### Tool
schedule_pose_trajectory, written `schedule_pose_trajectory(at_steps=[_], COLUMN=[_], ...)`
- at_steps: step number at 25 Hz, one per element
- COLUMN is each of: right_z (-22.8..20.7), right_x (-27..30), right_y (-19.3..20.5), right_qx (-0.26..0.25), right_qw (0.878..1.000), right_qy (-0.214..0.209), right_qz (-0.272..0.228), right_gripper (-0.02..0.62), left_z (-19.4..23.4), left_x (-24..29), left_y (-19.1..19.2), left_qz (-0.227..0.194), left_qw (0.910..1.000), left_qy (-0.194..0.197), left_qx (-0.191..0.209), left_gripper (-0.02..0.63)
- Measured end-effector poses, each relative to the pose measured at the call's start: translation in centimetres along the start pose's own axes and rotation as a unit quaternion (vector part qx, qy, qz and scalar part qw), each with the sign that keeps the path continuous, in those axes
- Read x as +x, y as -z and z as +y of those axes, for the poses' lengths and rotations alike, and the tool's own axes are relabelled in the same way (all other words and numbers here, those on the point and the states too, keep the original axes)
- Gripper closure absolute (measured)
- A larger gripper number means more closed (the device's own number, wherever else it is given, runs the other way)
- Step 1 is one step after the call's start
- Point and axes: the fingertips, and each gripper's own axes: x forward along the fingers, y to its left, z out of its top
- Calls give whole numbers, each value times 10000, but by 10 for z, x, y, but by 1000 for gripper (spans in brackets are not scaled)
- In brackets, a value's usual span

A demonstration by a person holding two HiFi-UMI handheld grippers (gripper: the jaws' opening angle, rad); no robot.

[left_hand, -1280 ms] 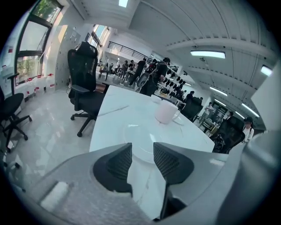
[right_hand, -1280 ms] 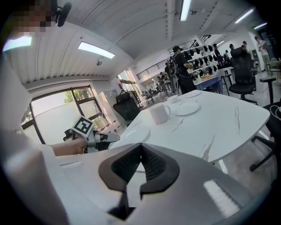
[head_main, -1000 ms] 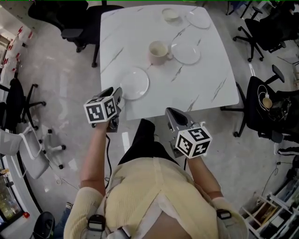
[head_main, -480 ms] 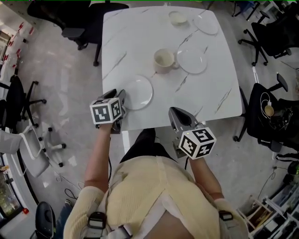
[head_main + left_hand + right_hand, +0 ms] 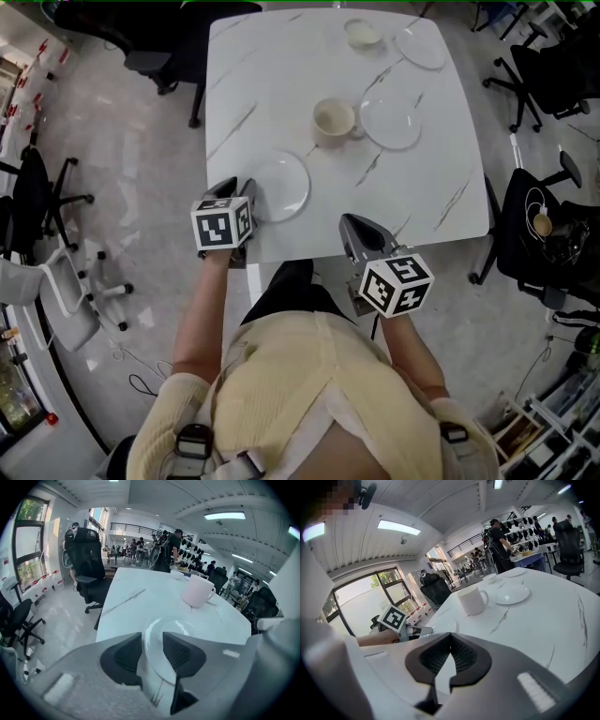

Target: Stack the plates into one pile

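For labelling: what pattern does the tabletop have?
The tabletop is white with thin grey marble veins; clearest in the head view.

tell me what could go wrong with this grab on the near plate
1. The left gripper has just been closing its jaws, with only the rim of the near plate between them and not yet pinched; so shallow a bite may let the plate tilt or slip on lifting.
2. The mug stands beside the middle plate, so a carried plate could clip it.
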Motion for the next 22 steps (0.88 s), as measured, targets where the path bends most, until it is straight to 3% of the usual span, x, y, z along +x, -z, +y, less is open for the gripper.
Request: schedule_pose_trajectory(at_steps=[6,15,22], right_z=[5,17,27], right_x=[1,-1,-3], right_y=[4,10,14], right_qx=[-8,-25,-51], right_qw=[10000,9999,9997], right_qy=[-67,-132,-212], right_qz=[52,69,81], right_gripper=[591,591,591], left_z=[0,1,5], left_x=[0,2,-15], left_y=[0,1,-10], left_qz=[-2,63,-286], left_qw=[10000,9992,9967], left_qy=[24,345,541], left_qx=[70,-180,-540], left_gripper=[474,502,539])
